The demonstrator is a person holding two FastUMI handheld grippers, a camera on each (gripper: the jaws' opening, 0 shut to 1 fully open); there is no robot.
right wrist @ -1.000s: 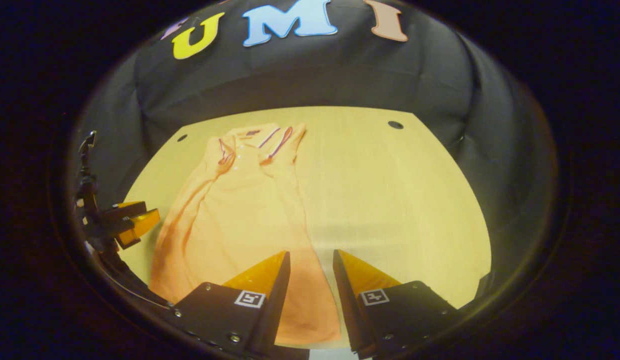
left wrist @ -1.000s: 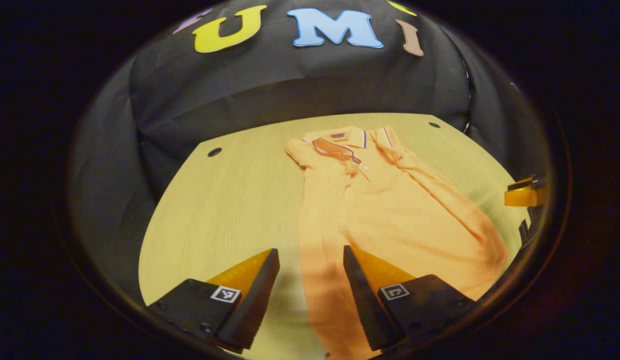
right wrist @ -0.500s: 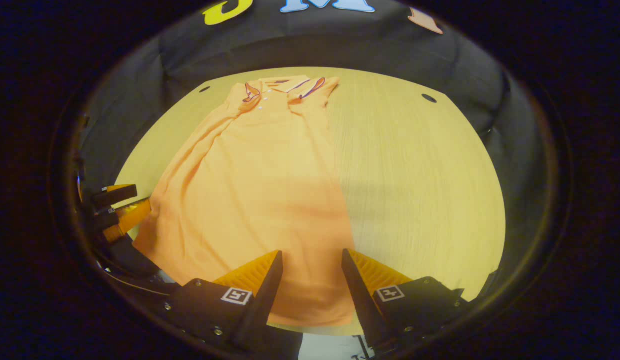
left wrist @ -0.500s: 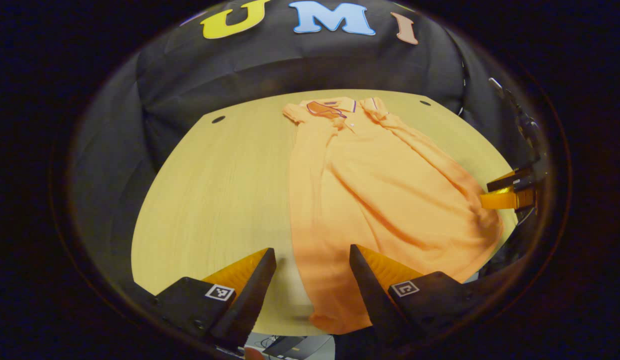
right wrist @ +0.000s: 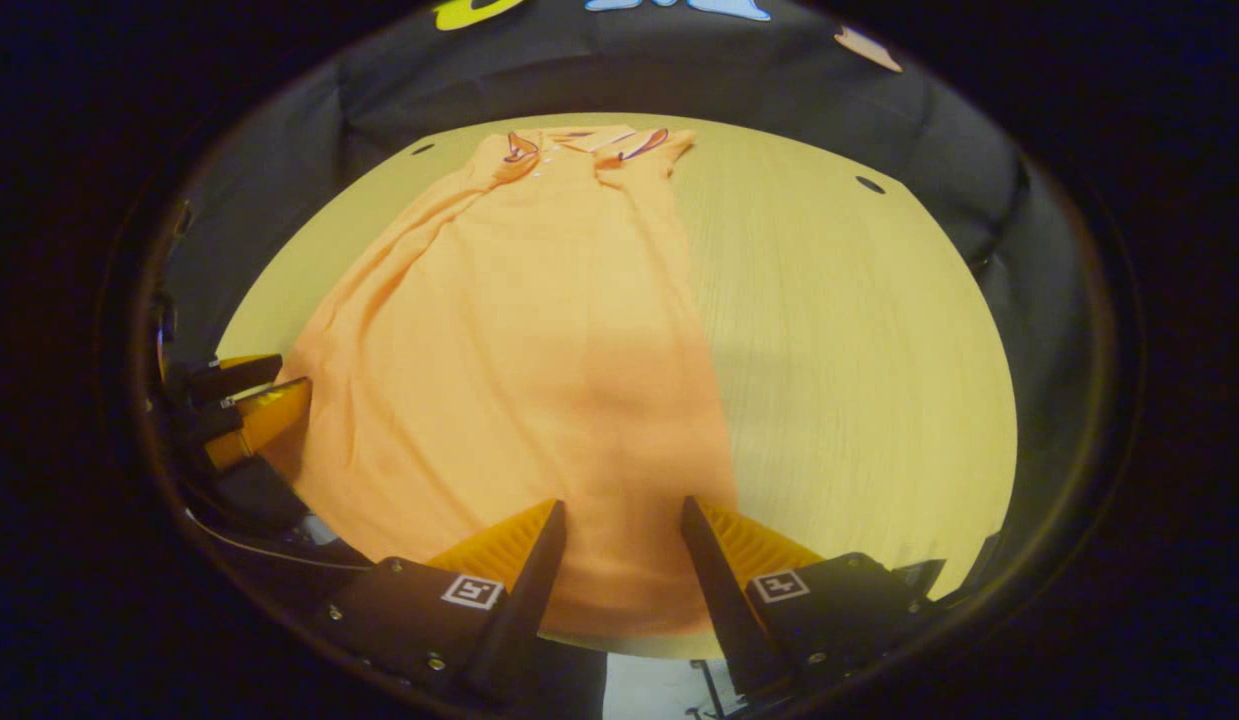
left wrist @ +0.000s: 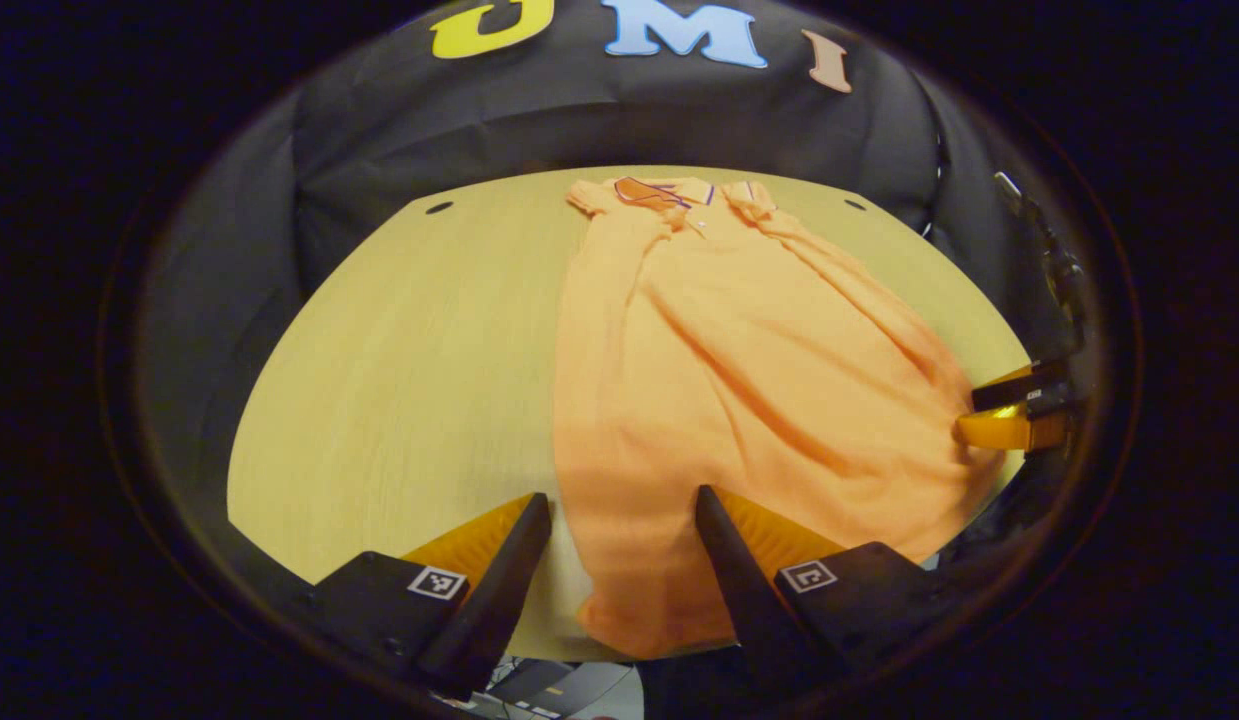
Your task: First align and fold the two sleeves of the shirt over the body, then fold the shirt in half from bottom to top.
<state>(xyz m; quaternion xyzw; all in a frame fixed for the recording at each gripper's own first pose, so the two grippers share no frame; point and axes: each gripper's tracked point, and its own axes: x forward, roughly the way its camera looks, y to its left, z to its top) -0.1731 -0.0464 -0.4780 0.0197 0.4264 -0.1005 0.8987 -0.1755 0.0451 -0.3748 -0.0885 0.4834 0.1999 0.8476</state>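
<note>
An orange polo shirt point(left wrist: 739, 380) lies flat on the wooden table point(left wrist: 399, 380), its collar point(left wrist: 669, 192) at the far end and both sleeves lying in over the body. My left gripper point(left wrist: 622, 500) is open above the shirt's near left hem corner, which shows between its fingers. In the right gripper view the shirt point(right wrist: 539, 340) runs from the collar point(right wrist: 589, 142) down to the hem. My right gripper point(right wrist: 621, 505) is open over the near right hem. Each gripper appears at the rim of the other's view: the right gripper point(left wrist: 984, 410) and the left gripper point(right wrist: 284, 378).
The table point(right wrist: 859, 350) has small dark holes near its far corners point(left wrist: 439, 208) point(right wrist: 869, 184). Its near edge runs just under both sets of fingers, with the floor and some cables point(left wrist: 549, 685) below. Black cloth walls surround the table.
Both grippers have drawn back from over the shirt toward the table's near edge, so the hem now sits between their fingers. Both stayed open and the shirt has not moved.
</note>
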